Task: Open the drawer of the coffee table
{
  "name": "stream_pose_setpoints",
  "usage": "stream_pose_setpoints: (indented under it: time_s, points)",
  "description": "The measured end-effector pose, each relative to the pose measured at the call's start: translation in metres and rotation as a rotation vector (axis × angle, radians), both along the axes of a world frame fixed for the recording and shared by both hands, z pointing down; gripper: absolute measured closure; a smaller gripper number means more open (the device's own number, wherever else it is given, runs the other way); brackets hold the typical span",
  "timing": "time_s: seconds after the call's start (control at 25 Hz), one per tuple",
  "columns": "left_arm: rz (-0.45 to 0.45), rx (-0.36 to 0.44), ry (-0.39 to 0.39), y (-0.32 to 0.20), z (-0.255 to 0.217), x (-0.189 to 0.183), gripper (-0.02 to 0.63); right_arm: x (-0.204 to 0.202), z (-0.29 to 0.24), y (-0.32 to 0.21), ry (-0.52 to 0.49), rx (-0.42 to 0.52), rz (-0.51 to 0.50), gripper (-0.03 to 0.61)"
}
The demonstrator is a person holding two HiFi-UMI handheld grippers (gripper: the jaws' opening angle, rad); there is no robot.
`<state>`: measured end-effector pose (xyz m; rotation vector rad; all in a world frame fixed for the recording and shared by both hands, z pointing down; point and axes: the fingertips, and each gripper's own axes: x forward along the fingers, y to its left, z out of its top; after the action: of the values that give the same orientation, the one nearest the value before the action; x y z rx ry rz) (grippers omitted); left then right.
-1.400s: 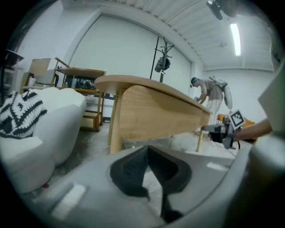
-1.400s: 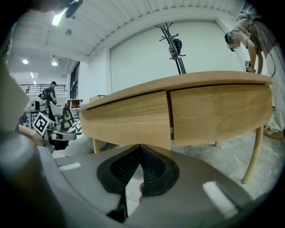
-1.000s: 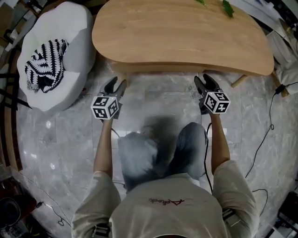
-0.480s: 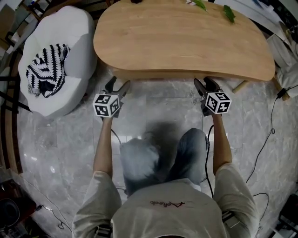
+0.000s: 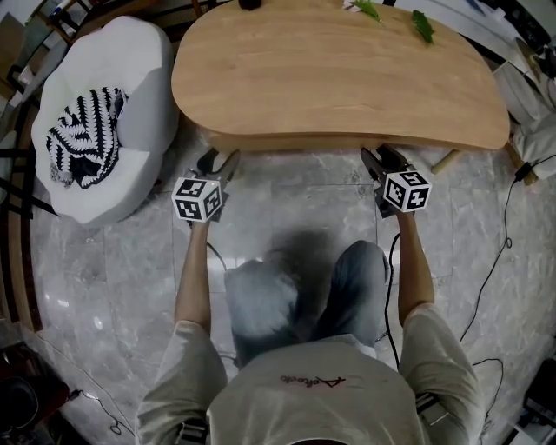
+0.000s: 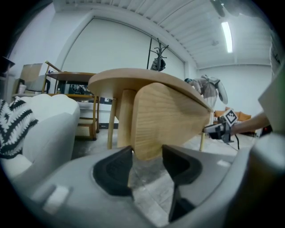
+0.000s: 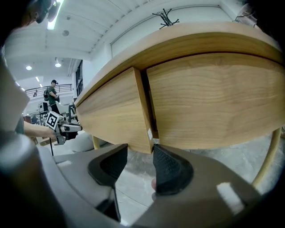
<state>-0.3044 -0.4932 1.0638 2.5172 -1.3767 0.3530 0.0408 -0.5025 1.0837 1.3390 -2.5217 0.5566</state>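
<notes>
Drawer front of pale wood is being shown hanging closed under the near rim of the tabletop, with a dark slit being left between its right end and the neighbouring panel. The left gripper is being held at the left end of the drawer front. Its jaws are standing apart, having just been closing, and the panel's lower corner is being framed between their tips; the grip is not yet being closed on the wood. The right gripper is being held at the opposite end, its jaws likewise apart and having just been closing. The lower right corner of the drawer front is lying between them, and the right jaw is being lined up with the slit. Both grippers are being pointed slightly downward toward the table from the side of the kneeling person, whose knees are being rested on the marble floor. A white armchair with a striped cloth on it is being seen just left of the table. Green leaves are lying at the tabletop's far edge, and a black cable is trailing over the floor at the right.
</notes>
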Motion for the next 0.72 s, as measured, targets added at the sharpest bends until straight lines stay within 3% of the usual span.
stream_pose_setpoints:
  time_s: [0.72]
  points:
    - [-0.015, -0.032, -0.005, 0.055, -0.003, 0.002, 0.411, 0.003, -0.003, 0.059, 0.030, -0.001, -0.018, 0.400]
